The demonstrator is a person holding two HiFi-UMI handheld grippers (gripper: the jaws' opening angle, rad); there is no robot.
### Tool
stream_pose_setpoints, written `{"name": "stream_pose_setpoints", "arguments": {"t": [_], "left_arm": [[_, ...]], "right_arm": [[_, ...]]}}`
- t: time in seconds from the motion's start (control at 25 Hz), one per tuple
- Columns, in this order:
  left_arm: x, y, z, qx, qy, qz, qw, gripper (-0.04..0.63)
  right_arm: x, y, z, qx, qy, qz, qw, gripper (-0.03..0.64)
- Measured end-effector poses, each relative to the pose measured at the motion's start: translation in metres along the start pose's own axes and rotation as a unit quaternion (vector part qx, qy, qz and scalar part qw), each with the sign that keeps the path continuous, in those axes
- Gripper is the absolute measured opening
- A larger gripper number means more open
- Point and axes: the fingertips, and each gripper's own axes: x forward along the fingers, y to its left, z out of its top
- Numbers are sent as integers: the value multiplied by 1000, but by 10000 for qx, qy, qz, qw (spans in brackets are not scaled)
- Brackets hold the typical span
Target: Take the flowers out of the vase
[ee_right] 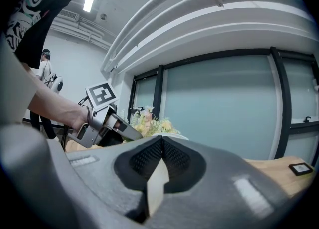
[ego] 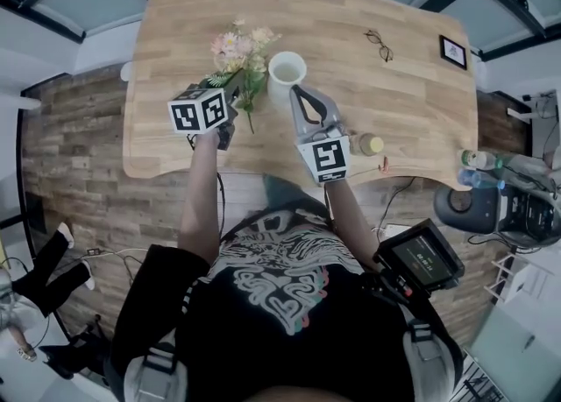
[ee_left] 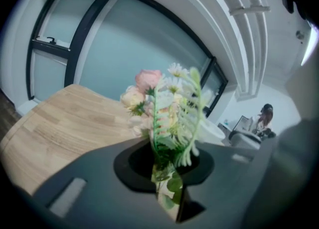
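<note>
A bunch of pink, white and yellow flowers [ego: 238,48] with green leaves is out of the vase, and my left gripper [ego: 237,87] is shut on its stems. In the left gripper view the blooms [ee_left: 162,106] rise just beyond the jaws, which pinch the green stems [ee_left: 168,185]. The white vase [ego: 287,70] stands upright on the table just right of the bunch. My right gripper [ego: 302,98] is shut with nothing between its jaws, its tips by the vase's near side. The right gripper view shows the left gripper [ee_right: 113,123] with the flowers [ee_right: 149,119] at its left.
The wooden table [ego: 175,24] also holds a pair of glasses [ego: 379,44], a small dark frame [ego: 453,52] at the back right, and a yellow-capped bottle [ego: 368,144] by the front edge. A person [ee_left: 264,117] sits in the far background.
</note>
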Motion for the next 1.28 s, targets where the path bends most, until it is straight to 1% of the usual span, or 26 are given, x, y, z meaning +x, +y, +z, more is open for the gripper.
{"name": "stream_pose_setpoints", "arguments": {"t": [0.16,0.28,0.56,0.76,0.92,1.08,1.28], "left_arm": [[14,9,-20,-126,215,81,9997,63],[23,14,-31,-303,252,118,9992,63],[39,36,-38,-498,272,417,9975,74],[53,50,-44,-682,335,589,9954,86],[67,63,-51,-798,414,660,9938,89],[79,70,-55,-798,448,692,9934,89],[86,66,-73,-627,757,658,9930,89]], "right_arm": [[-1,0,0,2,9,9,10000,0],[-3,-1,-2,40,35,9,10000,0],[1,5,-9,87,93,62,9999,0],[2,4,-16,180,146,17,9997,0],[5,2,-30,315,327,-33,9990,0],[9,-3,-43,367,483,-61,9981,0],[13,-7,-44,423,413,-97,9982,0]]}}
